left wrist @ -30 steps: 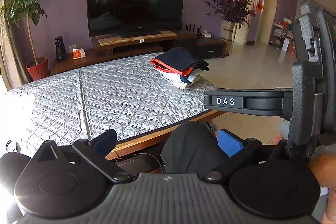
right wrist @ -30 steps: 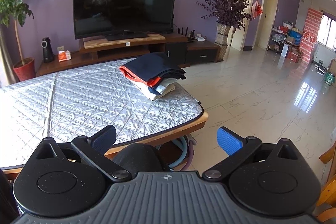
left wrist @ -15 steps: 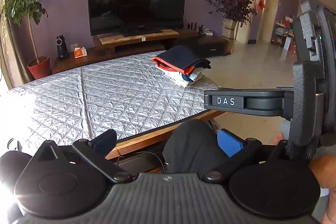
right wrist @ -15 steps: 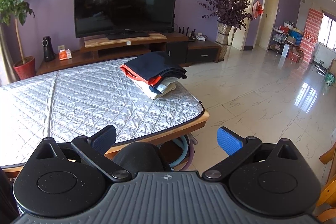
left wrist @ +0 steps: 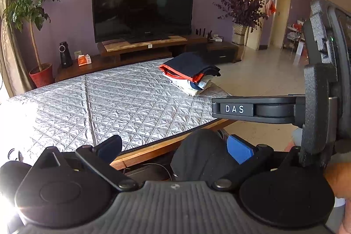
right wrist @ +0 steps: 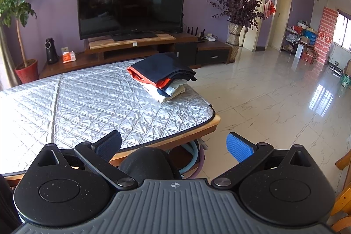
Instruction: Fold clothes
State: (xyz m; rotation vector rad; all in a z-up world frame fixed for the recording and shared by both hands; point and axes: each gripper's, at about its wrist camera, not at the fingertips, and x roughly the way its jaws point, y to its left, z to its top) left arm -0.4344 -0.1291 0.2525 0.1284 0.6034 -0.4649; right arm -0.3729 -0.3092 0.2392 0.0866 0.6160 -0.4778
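A stack of folded clothes, dark navy on top with orange and pale layers beneath, rests at the far right corner of the silver quilted table cover. My left gripper hangs open off the table's near edge, nothing between its blue pads. My right gripper is also open and empty, held just off the near right corner. Both stand well short of the stack. The body of the right gripper tool shows at the right of the left wrist view.
A dark rounded object sits below the table edge. A TV on a wooden stand, a potted tree and a purple plant line the far wall. Tiled floor spreads right. A wooden chair is at the lower right.
Both cameras have tipped or drifted slightly, so the table and stack sit a little lower and further right in view. Both grippers stay open and empty.
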